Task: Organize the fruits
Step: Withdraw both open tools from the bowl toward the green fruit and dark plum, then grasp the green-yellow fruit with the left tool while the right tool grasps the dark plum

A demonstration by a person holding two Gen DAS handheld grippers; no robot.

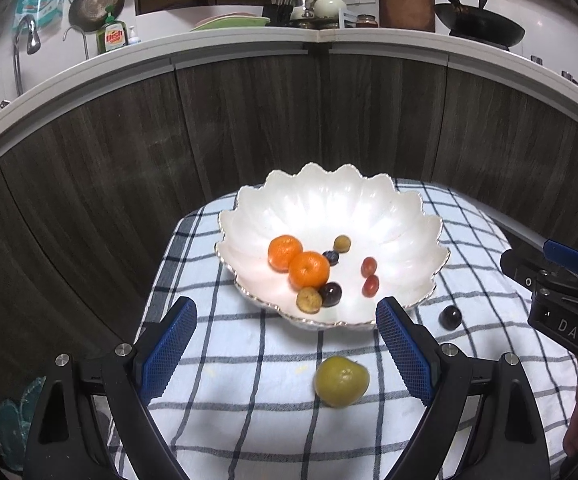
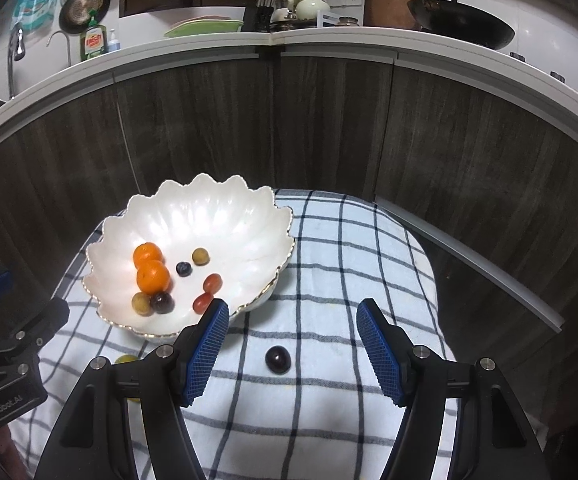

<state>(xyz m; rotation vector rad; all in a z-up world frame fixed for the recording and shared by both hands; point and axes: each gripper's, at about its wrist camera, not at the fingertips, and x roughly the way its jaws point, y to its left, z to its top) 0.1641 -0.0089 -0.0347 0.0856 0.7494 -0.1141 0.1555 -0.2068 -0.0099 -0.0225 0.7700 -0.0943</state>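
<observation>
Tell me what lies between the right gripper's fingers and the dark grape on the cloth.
Nothing: in the right wrist view only bare checked cloth separates the right gripper from the dark grape.

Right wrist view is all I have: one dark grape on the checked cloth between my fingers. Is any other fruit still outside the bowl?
Observer: Yes. A yellow-green fruit lies on the cloth in front of the bowl; your view shows only a sliver of it behind your left finger.
Operator: Is the left gripper on it?
Observer: No. The left gripper is open, and the fruit sits between its fingers, untouched.
Operator: Is my grape near the bowl?
Observer: From the left wrist view, the dark grape lies on the cloth just off the bowl's right rim, clear of it.
</observation>
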